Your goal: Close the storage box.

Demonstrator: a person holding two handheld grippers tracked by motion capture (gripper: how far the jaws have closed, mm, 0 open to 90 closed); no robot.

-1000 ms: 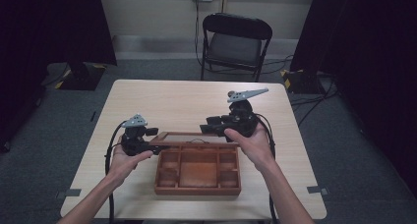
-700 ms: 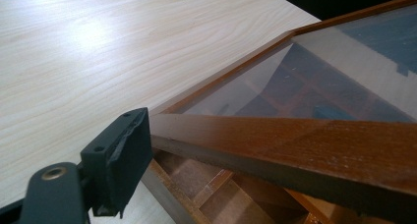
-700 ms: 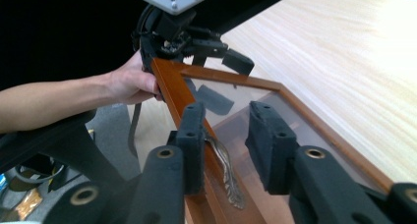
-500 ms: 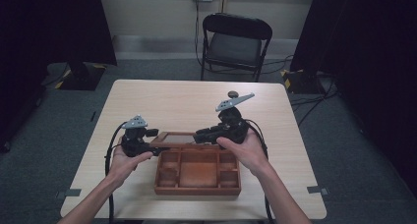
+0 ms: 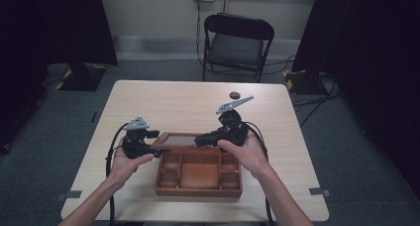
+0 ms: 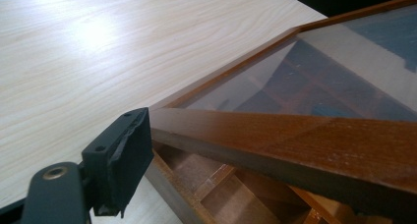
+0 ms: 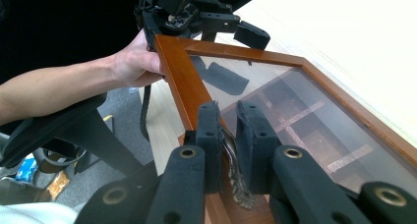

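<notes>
A compartmented wooden box sits on the worktop at its near edge, its glass-paned lid raised at a tilt. The right tool is clamped on the ornate metal latch at the lid's front edge. The left tool sits at the lid's left frame corner; whether its jaws are together cannot be told

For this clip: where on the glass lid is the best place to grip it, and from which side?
Judging by its pose, grip the glass lid on its wooden front rail, from the person's side: the metal handle sits there, the hinged far edge stays down, and the glass offers no hold.
</notes>
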